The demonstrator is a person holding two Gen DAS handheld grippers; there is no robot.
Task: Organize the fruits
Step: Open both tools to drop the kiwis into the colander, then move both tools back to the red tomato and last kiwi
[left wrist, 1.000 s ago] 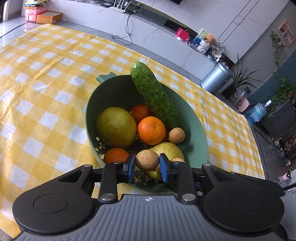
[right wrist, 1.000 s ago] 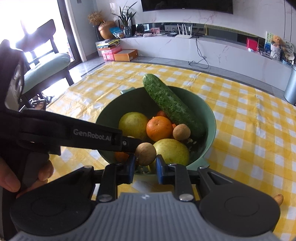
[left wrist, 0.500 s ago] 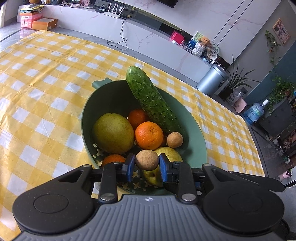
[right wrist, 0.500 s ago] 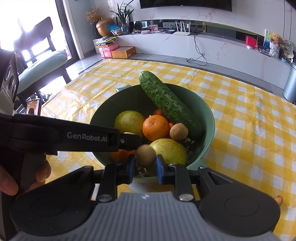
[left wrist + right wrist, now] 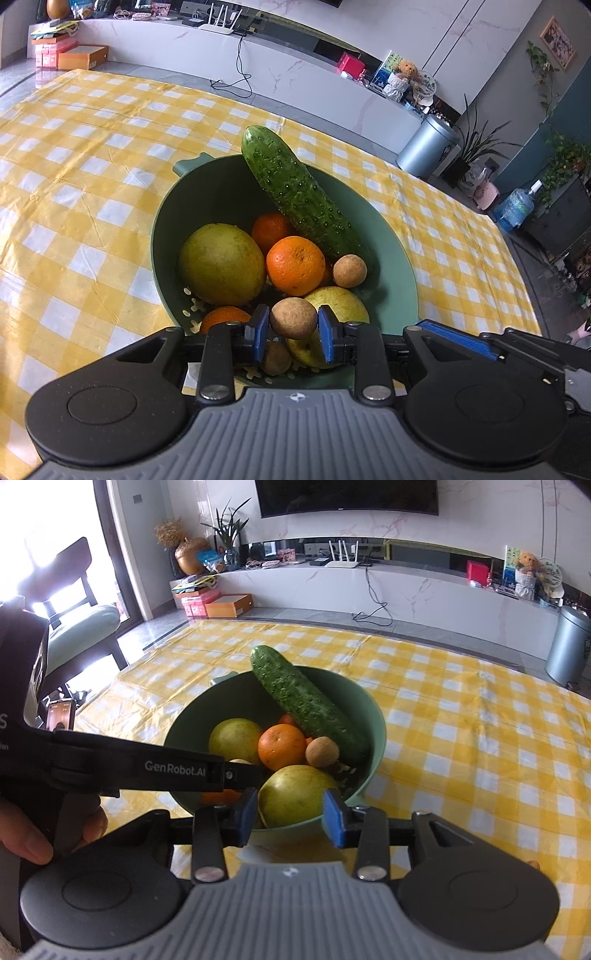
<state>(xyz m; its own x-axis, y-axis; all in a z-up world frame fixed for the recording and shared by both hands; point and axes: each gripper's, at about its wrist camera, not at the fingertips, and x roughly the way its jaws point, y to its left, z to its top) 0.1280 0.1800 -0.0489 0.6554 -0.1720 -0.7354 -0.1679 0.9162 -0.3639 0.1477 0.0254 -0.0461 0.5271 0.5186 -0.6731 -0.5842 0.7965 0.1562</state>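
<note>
right tongs (image 5: 289, 818): jaws opening, nothing between the pads now; a second ago they pinched a small brown fruit over the bowl.
dropped fruit: likely the brown ball (image 5: 276, 357) low at the near edge of the bowl, under the left tongs; can't confirm it's the same one.
left tongs (image 5: 293, 328): unchanged, clamped on a second small brown fruit (image 5: 293, 318), held just above the near rim.
bowl (image 5: 400, 291): green, on the yellow-check table (image 5: 92, 184); holds cucumber (image 5: 301, 197), oranges (image 5: 295, 266), two yellow-green fruits (image 5: 221, 264), another brown fruit (image 5: 349, 271).
hand (image 5: 26, 843): grips the left tool handle, seen from the right camera.
task read: right side's delivery done; the left fruit is next to go in, by my guess. One piece sits on the table at the right edge (image 5: 533, 866), not yet in.
</note>
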